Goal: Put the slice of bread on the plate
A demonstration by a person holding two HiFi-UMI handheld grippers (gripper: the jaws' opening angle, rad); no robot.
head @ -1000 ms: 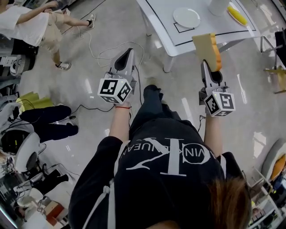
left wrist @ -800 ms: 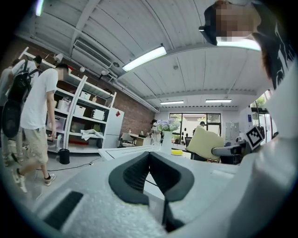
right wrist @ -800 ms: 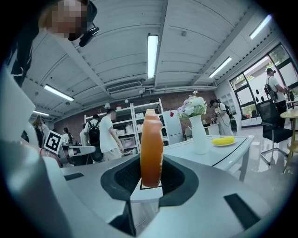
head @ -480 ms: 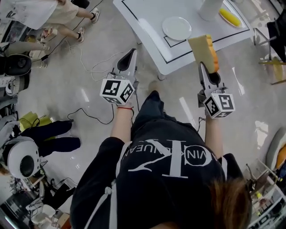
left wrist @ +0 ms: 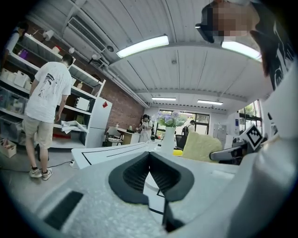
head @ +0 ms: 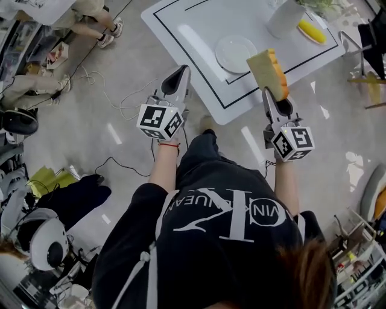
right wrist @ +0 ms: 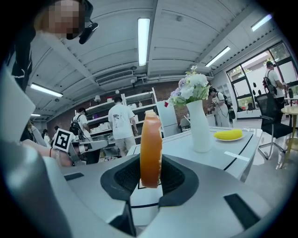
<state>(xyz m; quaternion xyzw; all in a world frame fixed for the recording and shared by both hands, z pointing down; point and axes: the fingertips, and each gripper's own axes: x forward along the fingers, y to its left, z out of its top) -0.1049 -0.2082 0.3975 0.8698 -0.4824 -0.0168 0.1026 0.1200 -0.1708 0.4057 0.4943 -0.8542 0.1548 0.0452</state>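
You are standing in what is looking like an open lab or workshop, not a home. Tube lights (right wrist: 143,39) are running along a bare ribbed ceiling (left wrist: 195,69). A brick wall (left wrist: 122,109) is showing beyond metal shelves (left wrist: 14,88) loaded with containers, and a person in a white shirt (left wrist: 46,100) is standing at them. Cables (head: 120,96) are trailing over the polished floor (head: 78,157), and black lines are marking out zones on the white table (head: 199,36).

The slice of bread (head: 267,71) hides the plate (head: 232,53) rim at four o'clock. The top edge cuts off the white vase (head: 283,18) at one o'clock and a bystander (head: 90,7) at eleven.
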